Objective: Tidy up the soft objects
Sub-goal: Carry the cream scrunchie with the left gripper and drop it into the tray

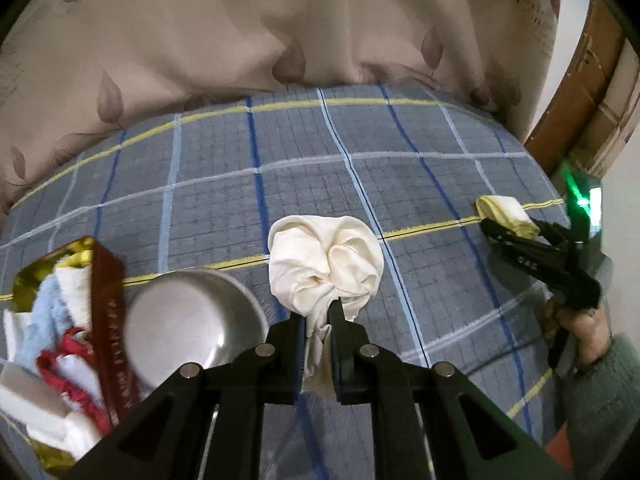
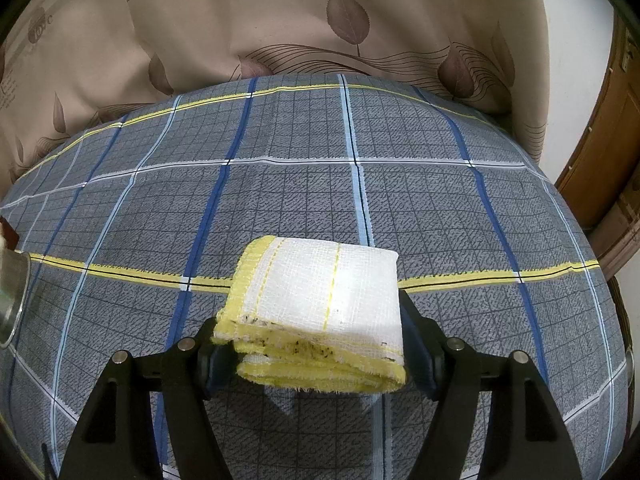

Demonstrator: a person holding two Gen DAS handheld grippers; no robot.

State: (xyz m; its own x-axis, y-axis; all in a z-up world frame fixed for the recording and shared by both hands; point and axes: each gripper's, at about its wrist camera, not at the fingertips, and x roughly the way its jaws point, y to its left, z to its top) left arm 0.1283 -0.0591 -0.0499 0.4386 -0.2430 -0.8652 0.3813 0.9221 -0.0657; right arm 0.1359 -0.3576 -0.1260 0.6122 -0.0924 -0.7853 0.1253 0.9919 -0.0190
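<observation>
A grey-blue checked cloth with yellow and blue stripes is spread over the whole work surface, backed by a beige leaf-print curtain. At the left edge of the left wrist view a dark red rectangular box is seen, stuffed with white, light blue and red soft items. Just beside the box a round shiny metal bowl is set on the cloth. A crumpled cream-white cloth is pinched by the left gripper, jaws almost closed on a bunched fold, the rest ballooning above the tips. A folded white gauze towel with yellow edging is clamped between the right gripper pads, jaws fairly wide, held above the checked cloth. A person's hand is seen on the right gripper handle.
</observation>
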